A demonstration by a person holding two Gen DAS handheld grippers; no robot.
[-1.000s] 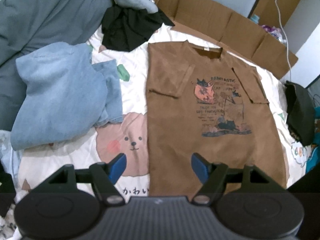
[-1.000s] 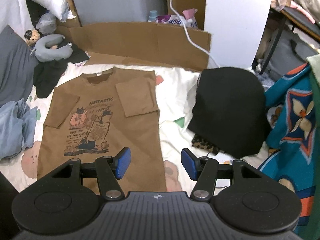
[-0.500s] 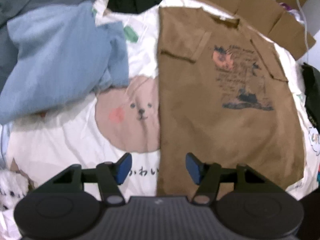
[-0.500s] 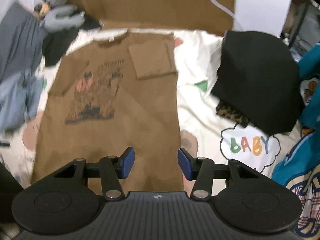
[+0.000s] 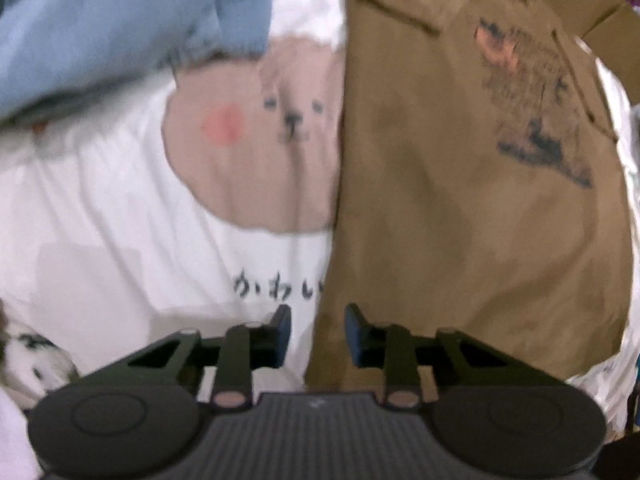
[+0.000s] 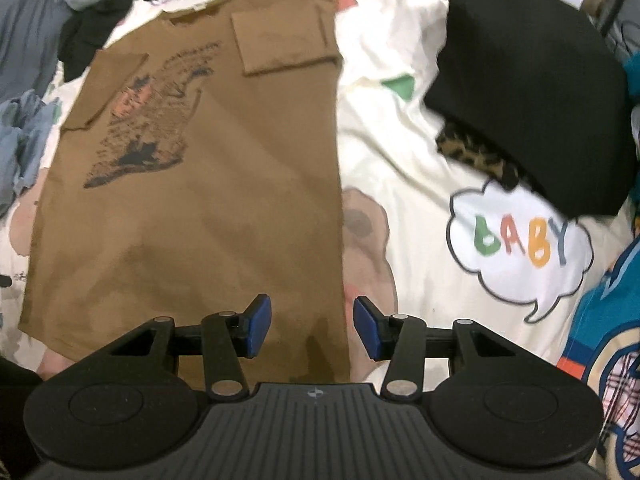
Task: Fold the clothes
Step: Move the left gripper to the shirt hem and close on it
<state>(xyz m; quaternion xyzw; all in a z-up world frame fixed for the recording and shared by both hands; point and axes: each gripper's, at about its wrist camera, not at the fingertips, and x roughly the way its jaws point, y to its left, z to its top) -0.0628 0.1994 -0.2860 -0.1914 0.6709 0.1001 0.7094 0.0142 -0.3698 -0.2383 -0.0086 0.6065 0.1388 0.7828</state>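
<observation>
Both grippers' jaws gape empty over the brown T-shirt's point(image 6: 200, 208) hem corners: left gripper point(image 5: 316, 330) at one, right gripper point(image 6: 312, 322) opposite.

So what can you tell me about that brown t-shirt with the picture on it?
The brown short-sleeved cotton-looking t-shirt lies flat, front up, on the white cartoon-printed bedsheet. Both sleeves are folded inward over the chest, beside a dark and orange printed picture with lettering. The collar points away and the hem is nearest. The open left tool sits at one bottom corner and the open right tool at the other; neither grips the cloth yet.
</observation>
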